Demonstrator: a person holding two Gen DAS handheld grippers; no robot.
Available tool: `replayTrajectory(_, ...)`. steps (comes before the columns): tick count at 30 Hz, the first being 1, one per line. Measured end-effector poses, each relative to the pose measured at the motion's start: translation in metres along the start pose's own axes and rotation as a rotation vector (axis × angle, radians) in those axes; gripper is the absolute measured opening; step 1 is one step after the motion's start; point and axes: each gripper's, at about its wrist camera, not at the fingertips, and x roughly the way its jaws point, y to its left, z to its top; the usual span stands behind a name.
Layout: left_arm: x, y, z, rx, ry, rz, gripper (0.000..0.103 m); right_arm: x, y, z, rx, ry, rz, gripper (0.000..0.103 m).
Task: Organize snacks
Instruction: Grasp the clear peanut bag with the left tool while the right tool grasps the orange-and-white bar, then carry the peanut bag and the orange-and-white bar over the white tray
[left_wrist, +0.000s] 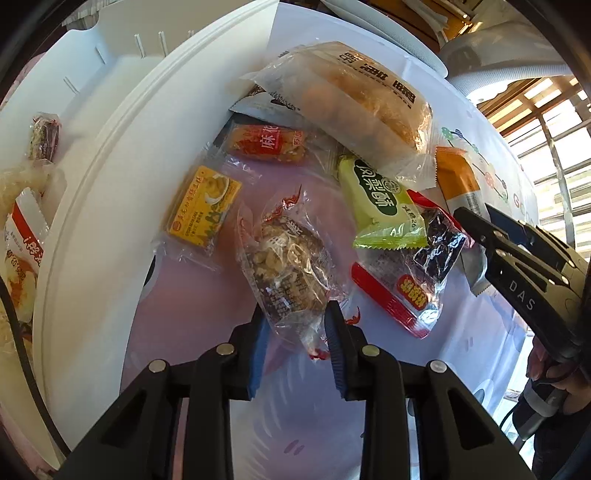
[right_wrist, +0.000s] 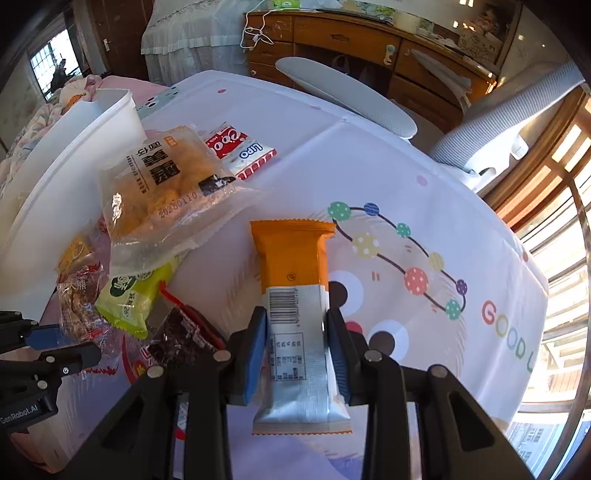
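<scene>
While left gripper (left_wrist: 295, 317) pinches nut bar (left_wrist: 291, 266), right gripper (right_wrist: 297, 332) grips orange packet (right_wrist: 291, 258)

An orange and silver wrapper (right_wrist: 295, 310) with a black barcode is noted. A green packet (left_wrist: 380, 205) carries dark lettering; a yellow packet (left_wrist: 203, 205) bears red print. The worktop cloth (right_wrist: 424, 206) is white with multicoloured dotted circles. Blue pads are seen on each black hand-held gripper (left_wrist: 295, 343). The bin (left_wrist: 92, 206) appears white.
</scene>
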Motion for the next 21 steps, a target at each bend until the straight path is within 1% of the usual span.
replayTrajectory(3, -0.005, 0.01, -0.005, -0.003, 0.003, -0.021, 0.026, -0.006, -0.001, -0.011, 0.043, 0.017, 0.016, 0.032)
replayTrajectory(4, -0.006, 0.011, -0.006, -0.009, 0.002, -0.033, 0.015, -0.009, -0.001, -0.014, 0.059, 0.021, 0.019, 0.032)
replayTrajectory(5, -0.008, 0.012, -0.007, -0.011, -0.005, -0.05, 0.015, -0.011, -0.001, -0.019, 0.074, 0.025, 0.022, 0.032)
replayTrajectory(8, -0.01, 0.012, -0.009, -0.012, 0.001, -0.058, 0.015, -0.021, 0.0, -0.031, 0.112, 0.031, 0.032, 0.032)
replayTrajectory(12, -0.016, 0.015, -0.017, -0.015, 0.001, -0.093, 0.014, -0.034, 0.004, -0.047, 0.163, 0.037, 0.038, 0.032)
replayTrajectory(13, -0.021, 0.021, -0.022, -0.014, -0.005, -0.103, 0.014, -0.038, 0.004, -0.051, 0.179, 0.036, 0.042, 0.032)
replayTrajectory(16, -0.031, 0.021, -0.027, 0.009, -0.02, -0.123, 0.014, -0.051, 0.008, -0.063, 0.224, 0.028, 0.054, 0.032)
replayTrajectory(21, -0.055, 0.022, -0.041, 0.047, -0.06, -0.162, 0.014, -0.073, 0.021, -0.084, 0.261, 0.019, 0.056, 0.032)
